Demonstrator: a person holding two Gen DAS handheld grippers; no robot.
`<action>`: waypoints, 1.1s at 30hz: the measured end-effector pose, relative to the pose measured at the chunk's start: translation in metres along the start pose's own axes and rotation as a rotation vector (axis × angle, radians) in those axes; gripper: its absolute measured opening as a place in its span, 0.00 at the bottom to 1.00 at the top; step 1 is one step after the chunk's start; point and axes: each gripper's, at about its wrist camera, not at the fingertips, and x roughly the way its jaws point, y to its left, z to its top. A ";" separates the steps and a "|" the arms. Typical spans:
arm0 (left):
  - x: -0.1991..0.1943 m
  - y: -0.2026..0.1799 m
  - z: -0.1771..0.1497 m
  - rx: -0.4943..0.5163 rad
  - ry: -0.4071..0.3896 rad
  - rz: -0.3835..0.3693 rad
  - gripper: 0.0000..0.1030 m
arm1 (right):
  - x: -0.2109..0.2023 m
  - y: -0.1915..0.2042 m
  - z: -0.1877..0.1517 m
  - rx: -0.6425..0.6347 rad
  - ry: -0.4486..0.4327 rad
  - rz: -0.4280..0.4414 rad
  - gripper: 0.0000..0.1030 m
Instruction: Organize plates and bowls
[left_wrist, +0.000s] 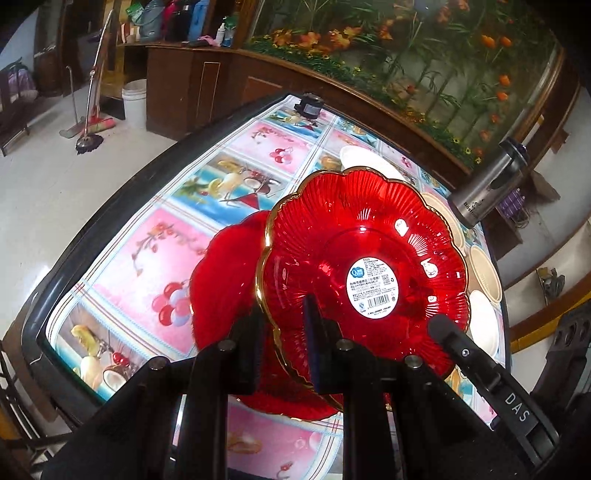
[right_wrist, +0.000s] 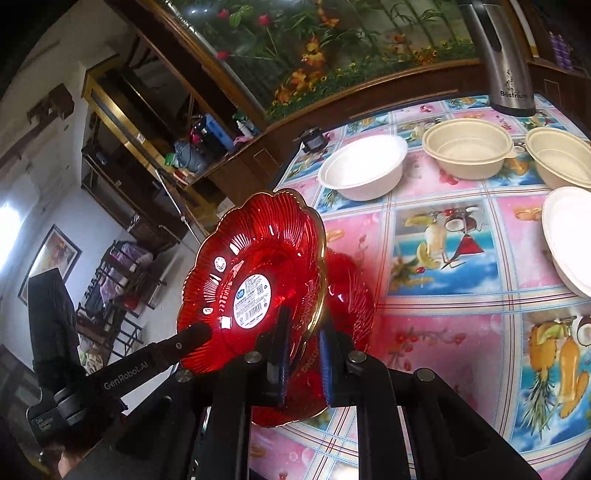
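Observation:
A red scalloped glass plate (left_wrist: 354, 258) with a gold rim and a white label is held tilted on edge above the table, also in the right wrist view (right_wrist: 255, 280). My left gripper (left_wrist: 284, 328) is shut on its rim. My right gripper (right_wrist: 303, 339) is shut on the rim from the other side, and its finger shows in the left wrist view (left_wrist: 443, 328). A second red plate (left_wrist: 221, 280) lies on the table below, also in the right wrist view (right_wrist: 351, 291). White bowls (right_wrist: 364, 166) and cream bowls (right_wrist: 469, 147) stand at the far side.
The table (right_wrist: 443, 332) has a pink and blue fruit-print cloth. A steel flask (right_wrist: 506, 55) stands at the far edge by the bowls. A small black object (right_wrist: 314, 140) sits at the far corner. A wooden cabinet with a flower panel runs behind the table.

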 end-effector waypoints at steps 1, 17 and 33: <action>0.000 0.001 -0.001 -0.001 0.000 0.002 0.16 | 0.001 0.001 -0.001 -0.004 0.005 -0.002 0.13; 0.005 0.012 -0.008 -0.007 0.022 0.006 0.16 | 0.012 0.003 -0.007 -0.016 0.049 -0.016 0.13; 0.032 0.021 -0.014 -0.005 0.086 0.046 0.16 | 0.047 -0.008 -0.012 -0.001 0.135 -0.042 0.13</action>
